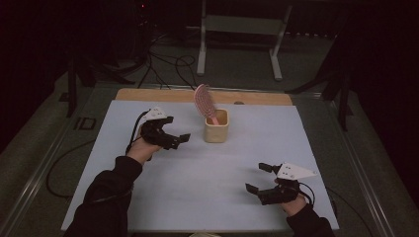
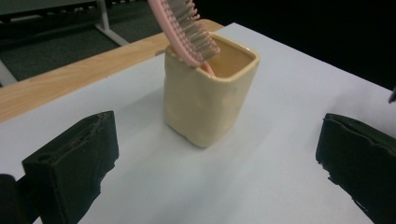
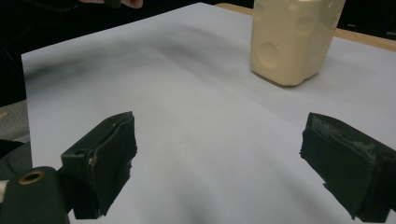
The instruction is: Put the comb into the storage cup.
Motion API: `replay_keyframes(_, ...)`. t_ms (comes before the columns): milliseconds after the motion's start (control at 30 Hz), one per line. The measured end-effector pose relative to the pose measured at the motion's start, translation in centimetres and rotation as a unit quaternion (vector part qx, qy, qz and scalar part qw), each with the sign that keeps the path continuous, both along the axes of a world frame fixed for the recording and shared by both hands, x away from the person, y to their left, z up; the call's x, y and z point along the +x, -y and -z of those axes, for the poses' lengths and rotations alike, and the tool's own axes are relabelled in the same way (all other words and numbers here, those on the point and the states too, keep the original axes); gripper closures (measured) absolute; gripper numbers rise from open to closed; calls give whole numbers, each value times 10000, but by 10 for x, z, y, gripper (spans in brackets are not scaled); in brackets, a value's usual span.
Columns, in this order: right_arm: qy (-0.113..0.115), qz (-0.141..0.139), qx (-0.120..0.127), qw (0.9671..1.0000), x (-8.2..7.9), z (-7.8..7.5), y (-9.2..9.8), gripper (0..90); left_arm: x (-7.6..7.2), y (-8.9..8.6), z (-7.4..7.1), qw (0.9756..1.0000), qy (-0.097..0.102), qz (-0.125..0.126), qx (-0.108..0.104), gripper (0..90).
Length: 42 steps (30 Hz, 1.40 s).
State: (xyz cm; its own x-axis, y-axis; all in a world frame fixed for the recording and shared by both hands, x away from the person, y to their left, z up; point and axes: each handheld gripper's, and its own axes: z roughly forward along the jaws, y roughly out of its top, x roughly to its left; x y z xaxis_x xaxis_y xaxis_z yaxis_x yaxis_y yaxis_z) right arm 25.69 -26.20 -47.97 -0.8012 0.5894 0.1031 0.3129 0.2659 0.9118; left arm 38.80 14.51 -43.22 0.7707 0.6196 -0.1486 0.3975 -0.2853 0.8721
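Sleeves and forearms sit closest to the high camera, entering from the bottom edge. From this view I log my left tool (image 1: 174, 140) raised over the left half of the worktop (image 1: 163, 197), jaws spread apart, nothing between them, pointing toward the cream cup (image 1: 217, 127). The cup stands upright near the far middle of the pale sheet, just beside the left tool but not touching it. A pink hairbrush (image 1: 202, 101) stands in the cup, handle down, bristle head leaning out toward the left and rear. My right tool (image 1: 261, 177) hovers near the front right corner, jaws also wide apart and empty, well apart from the cup.

Left gripper view: both black jaws stand at the lower corners with a wide gap. The cup (image 2: 208, 100) sits between them farther off, square-mouthed with rounded corners, on the white sheet. The hairbrush (image 2: 187, 30) leans against the cup's rear rim, bristles facing right, its handle dipping inside. A strip of bare wood shows at the worktop's far edge (image 2: 70, 79).

Right gripper view: jaws again wide, nothing held. The cup (image 3: 292, 39) appears at upper right, well ahead of the jaws, dimpled on its side wall; its top is cut off by the frame edge. A hand (image 3: 128, 3) shows at the top left, mostly hidden.
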Motion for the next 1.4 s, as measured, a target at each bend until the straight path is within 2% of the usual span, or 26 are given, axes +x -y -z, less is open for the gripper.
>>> replay_keyframes(133, -2, -5, -2, 10000, 0, 0, 0, 99, -7, -6, 3, 10000, 14, -5, 14, 1)
replay_keyframes(167, 1, 3, -7, 10000, 0, 0, 0, 99, -12, -9, 4, 10000, 30, 24, 82, 1)
replay_keyframes(667, 9, -15, -20, 10000, 0, 0, -1, 99, -40, -35, 19, 9999, -14, -41, 123, 1)
replay_keyframes(867, -2, 1, -16, 10000, 0, -1, -2, 99, -53, -45, 25, 9998, -20, -34, 202, 1)
replay_keyframes(933, 21, -9, -23, 10000, 0, -1, -2, 98, -57, -47, 27, 9995, 19, -57, 298, 1)
replay_keyframes(1067, 25, -8, -19, 10000, 0, -2, -2, 98, -64, -52, 28, 9995, 15, -7, 318, 1)
replay_keyframes(1333, 34, -6, -5, 10000, 1, -1, -1, 99, -81, -63, 35, 9991, -43, 46, 413, 1)
replay_keyframes(1400, 32, -5, -19, 10000, 1, -1, -1, 99, -85, -66, 37, 9993, -66, 26, 380, 1)
